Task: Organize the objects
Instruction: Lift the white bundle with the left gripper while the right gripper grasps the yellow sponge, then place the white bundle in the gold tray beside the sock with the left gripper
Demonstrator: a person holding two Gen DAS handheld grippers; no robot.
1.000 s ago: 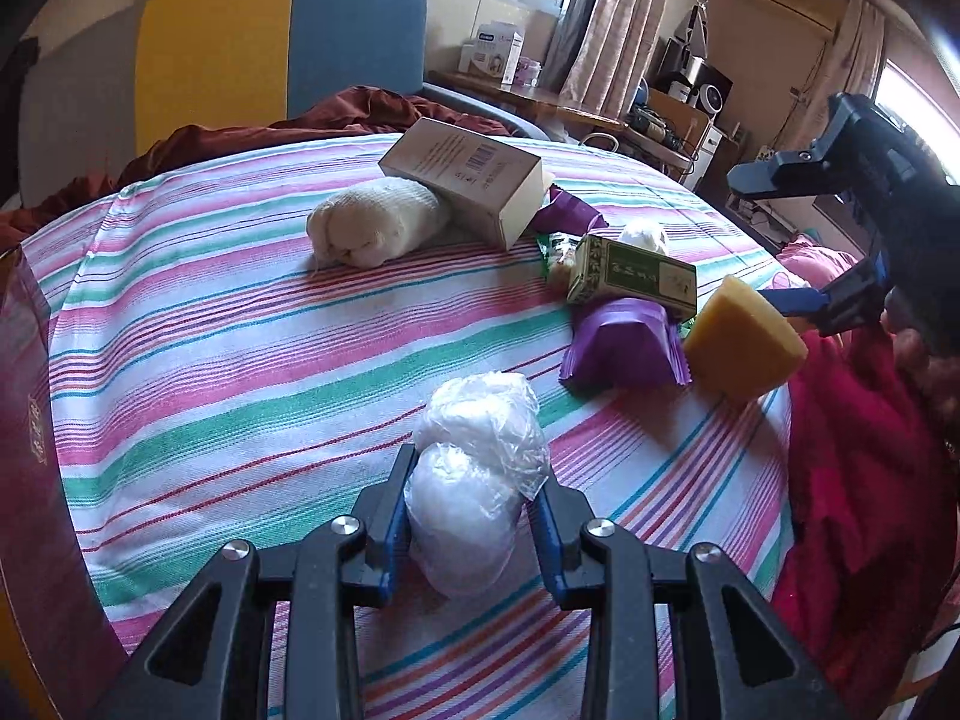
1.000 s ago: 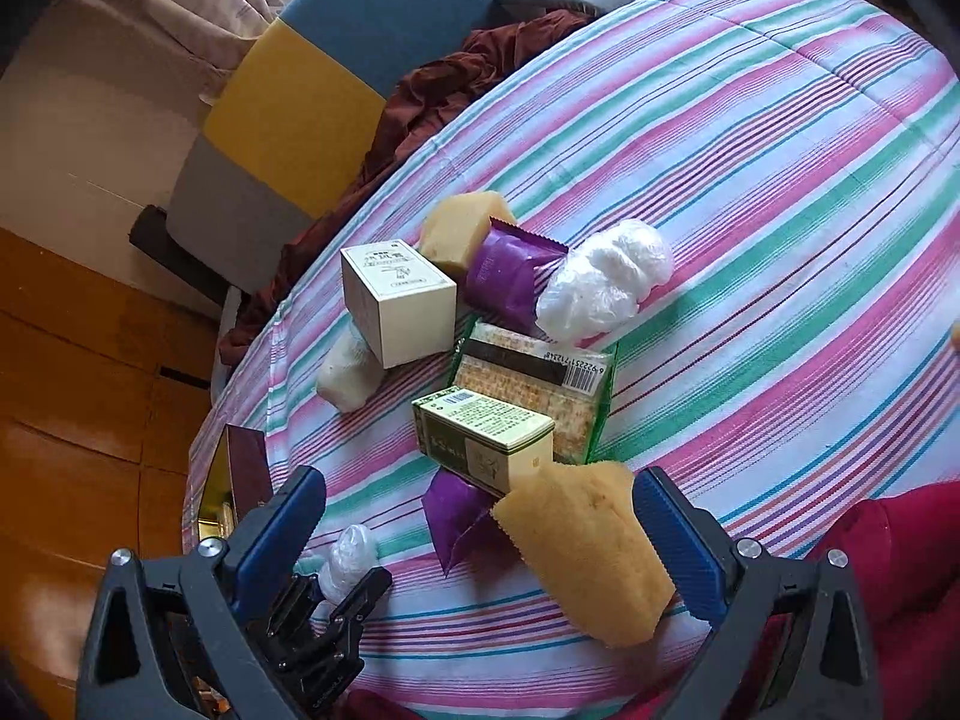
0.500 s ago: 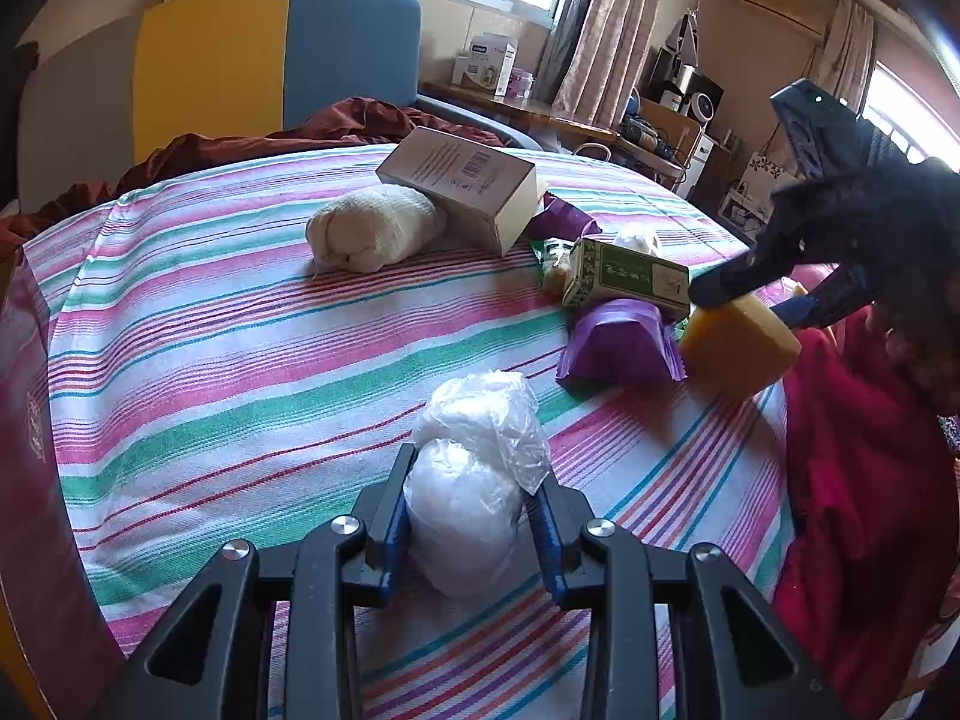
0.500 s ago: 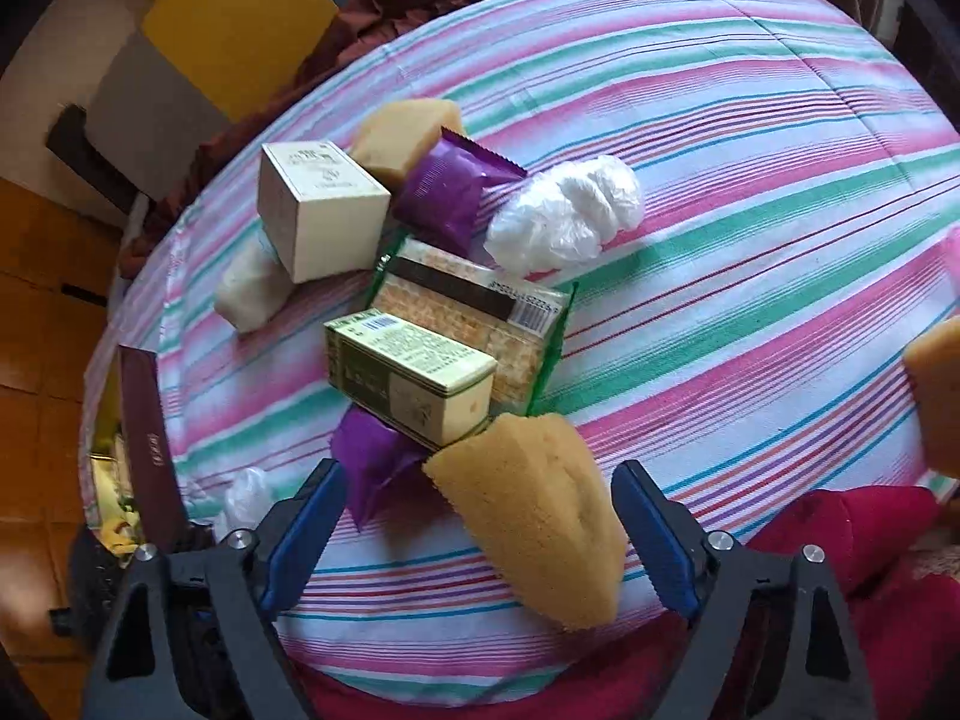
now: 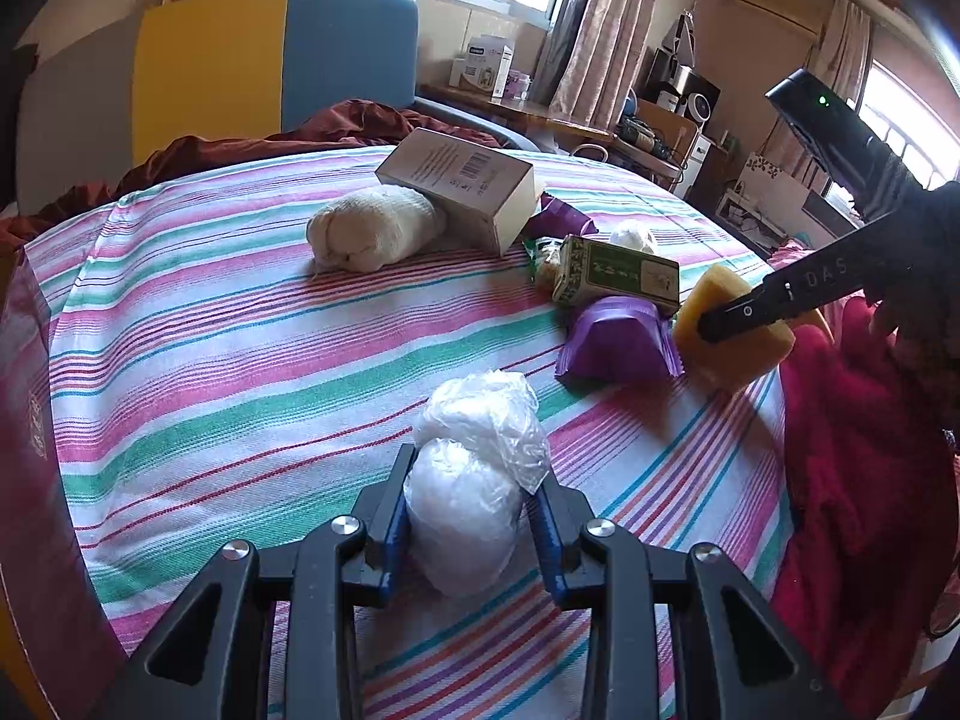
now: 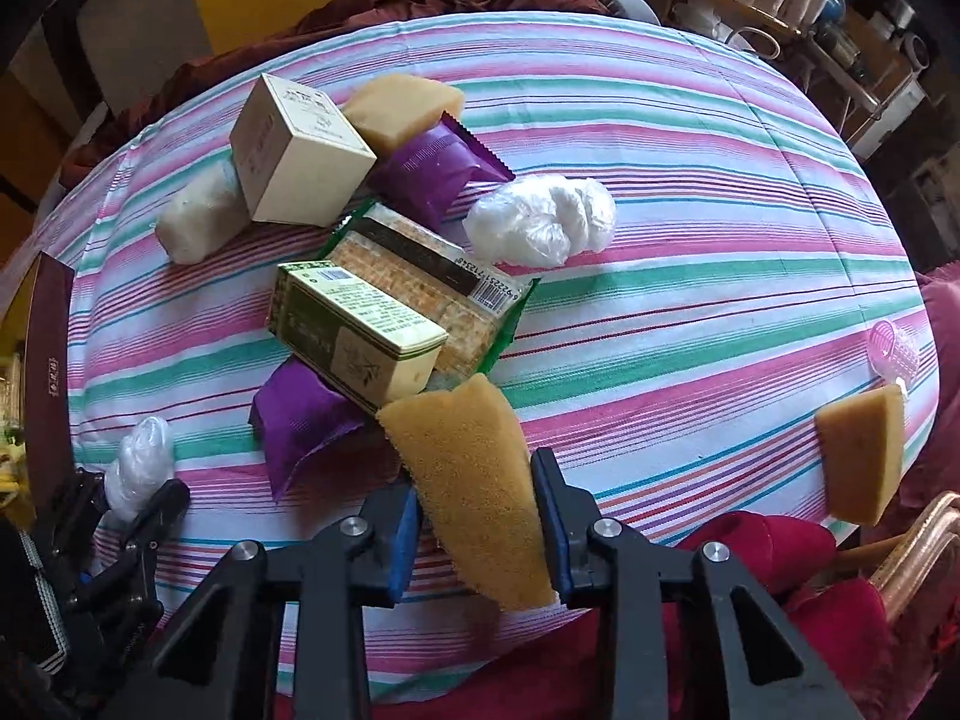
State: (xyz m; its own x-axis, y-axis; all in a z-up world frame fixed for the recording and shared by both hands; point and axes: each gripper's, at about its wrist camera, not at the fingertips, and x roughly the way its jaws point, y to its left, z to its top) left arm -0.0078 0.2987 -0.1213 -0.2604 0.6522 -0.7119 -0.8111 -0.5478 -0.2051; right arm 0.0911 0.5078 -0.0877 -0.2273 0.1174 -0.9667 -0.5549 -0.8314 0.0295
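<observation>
Left gripper (image 5: 471,516) clamps a white plastic-wrapped bundle (image 5: 474,480) between its blue pads, the bundle resting on the striped tablecloth (image 5: 240,360) near its front edge. Right gripper (image 6: 477,531) closes on a yellow sponge wedge (image 6: 474,480), whose tip touches the green box (image 6: 354,330). The green box lies on a cracker packet (image 6: 420,276) and overlaps a purple pouch (image 6: 300,420). Behind the green box stand a cream carton (image 6: 294,156), a rolled white cloth (image 6: 198,222), a second purple pouch (image 6: 432,171) and a tan sponge (image 6: 402,108). A second plastic bundle (image 6: 540,222) lies right of the cracker packet. Another sponge wedge (image 6: 861,450) sits well apart, at the tablecloth's right edge.
</observation>
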